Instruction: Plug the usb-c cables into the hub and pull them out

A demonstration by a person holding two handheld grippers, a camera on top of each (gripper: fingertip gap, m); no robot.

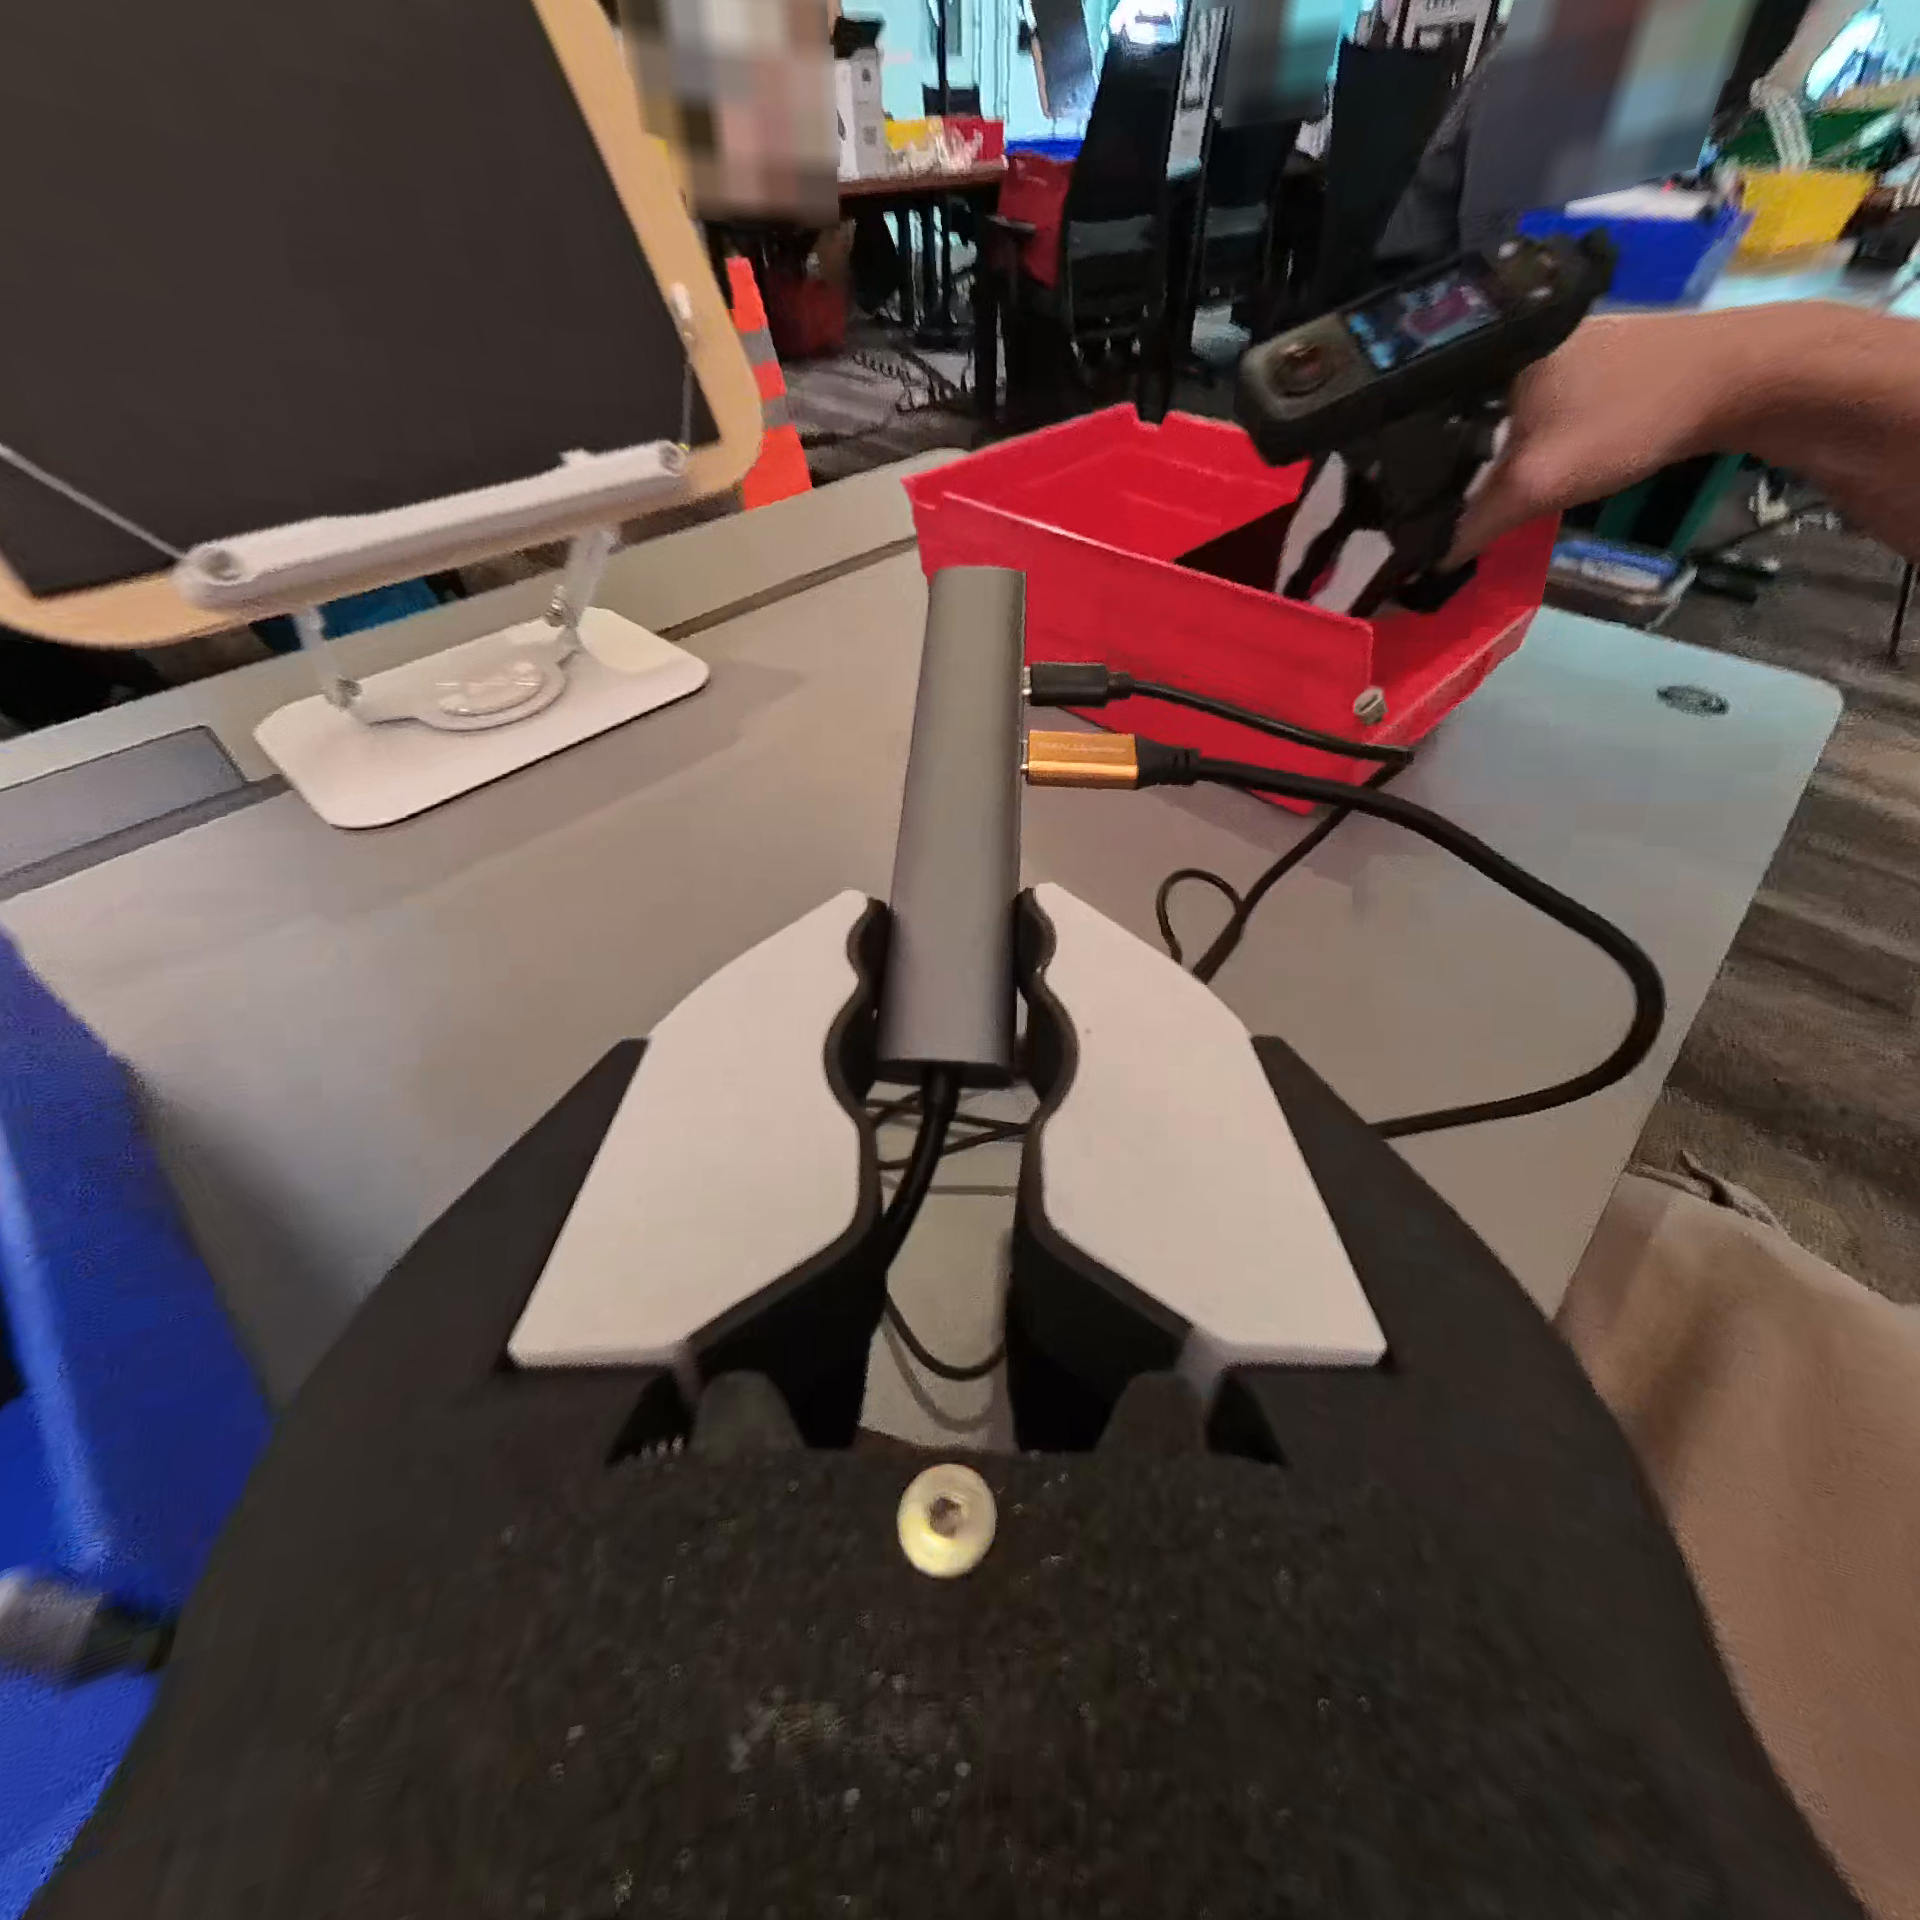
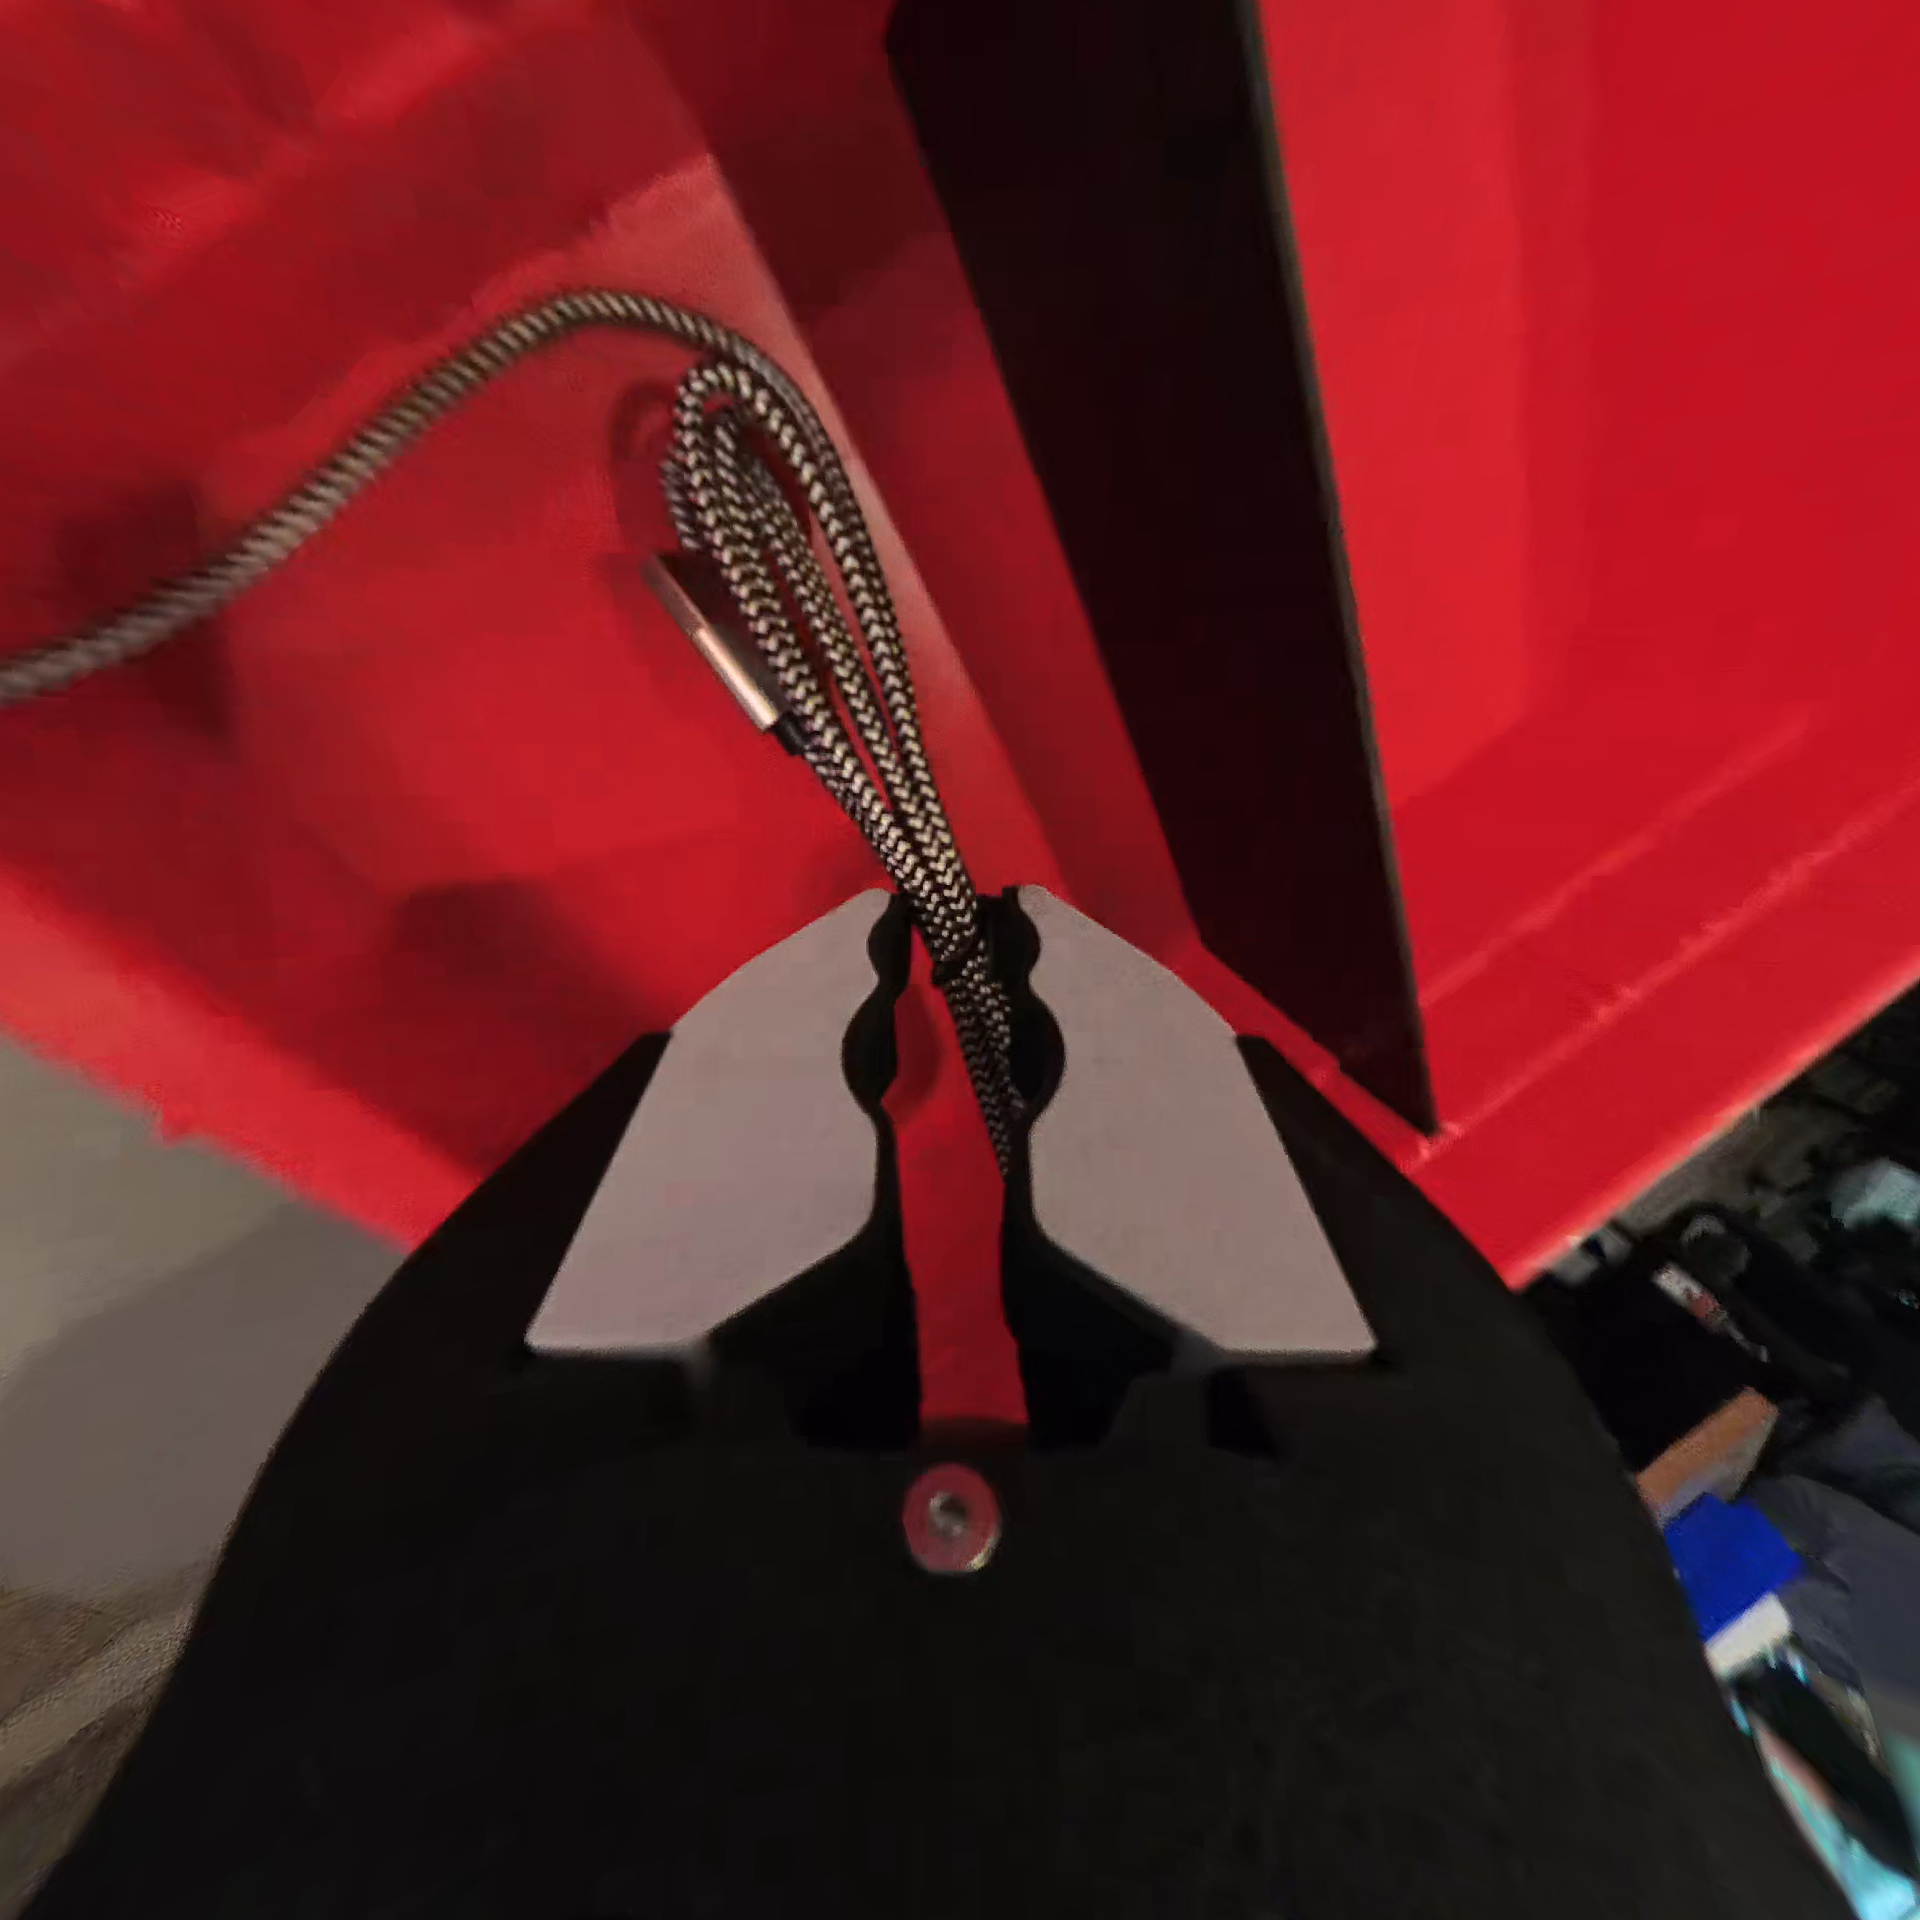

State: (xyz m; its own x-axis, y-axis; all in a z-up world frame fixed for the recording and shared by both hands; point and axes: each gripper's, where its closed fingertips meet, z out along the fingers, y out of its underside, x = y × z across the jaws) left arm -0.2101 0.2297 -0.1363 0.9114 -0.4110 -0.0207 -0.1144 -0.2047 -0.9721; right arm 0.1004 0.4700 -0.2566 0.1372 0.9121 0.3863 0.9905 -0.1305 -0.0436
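Holding: the left gripper (image 1: 951,997) is closed tight on the near end of the grey hub (image 1: 961,821), which sticks out in front over the grey table (image 1: 540,935).
Plugged in: a thin black cable (image 1: 1081,684) and a thick one with a gold plug (image 1: 1081,758) both sit in the right side of the hub.
Third cable: the right gripper (image 2: 951,1003) is nearly closed on a black-and-white braided cable (image 2: 790,582), which is folded into a loop.
Its plug: the silver plug (image 2: 717,649) hangs free beside the loop, not in the hub.
Where it is: the braided cable hangs inside the red bin (image 1: 1143,582), which stands on the table just behind the hub.
Done so far: I think two cables are in.
Left to do: the braided one has to come out of the bin and go into the hub, and then all of them get pulled out.
Grip worry: the tongs hold the cord, not the plug, so the plug may be hard to aim.
Hard to see: the hub's free holes do not show, the right view is blurry, and the other end of the braided cable runs off the picture.
Around: a tablet on a white stand (image 1: 468,717) is on the left.
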